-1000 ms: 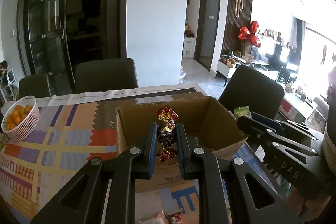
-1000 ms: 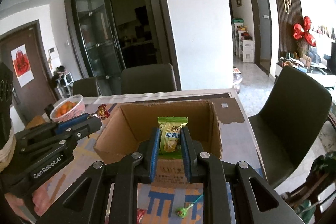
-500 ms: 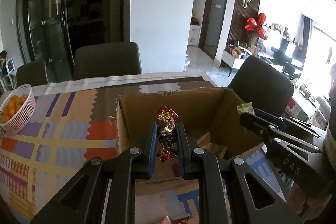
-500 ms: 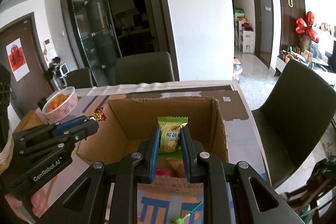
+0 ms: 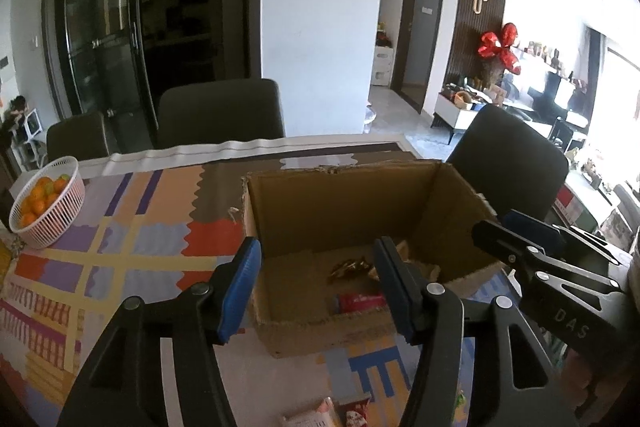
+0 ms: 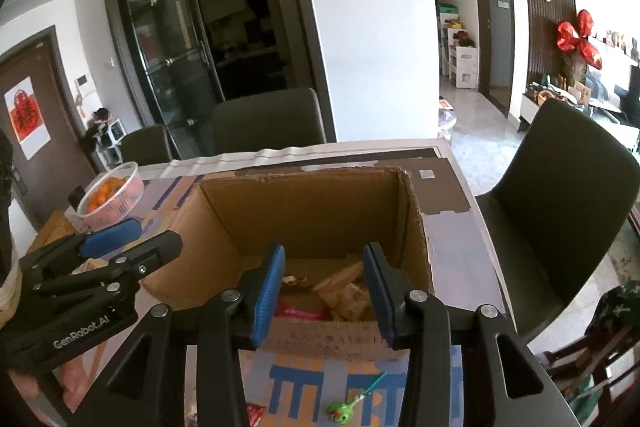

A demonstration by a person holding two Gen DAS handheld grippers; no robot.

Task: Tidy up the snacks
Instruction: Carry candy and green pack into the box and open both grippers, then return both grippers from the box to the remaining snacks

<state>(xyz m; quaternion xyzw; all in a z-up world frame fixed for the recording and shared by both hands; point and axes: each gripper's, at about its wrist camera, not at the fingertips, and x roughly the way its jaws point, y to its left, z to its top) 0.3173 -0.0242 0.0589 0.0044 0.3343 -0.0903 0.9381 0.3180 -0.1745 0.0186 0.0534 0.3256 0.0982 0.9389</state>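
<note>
Both claws hang over the near edge of the cardboard box, each spread wide with nothing between its blue pads. The left gripper frames the box floor, where a gold-wrapped candy lies at about 12 o'clock from the fingertips and a red packet lies just below it, against the near wall. The right gripper is likewise wide apart and holds nothing; between its fingers the floor of the box shows pale biscuit packs and a pink wrapper heaped together. In the right wrist view the left gripper enters from 9 o'clock, its tips at the box's left wall; in the left wrist view the right gripper comes in from 3 o'clock, at the box's right rim. On the patterned tablecloth at 6 o'clock, outside the box, lie a green lollipop and several loose wrapped snacks. At 10 o'clock stands a white basket of oranges, well apart from the box. Dark chairs stand at the table's far side, at 12 o'clock
</note>
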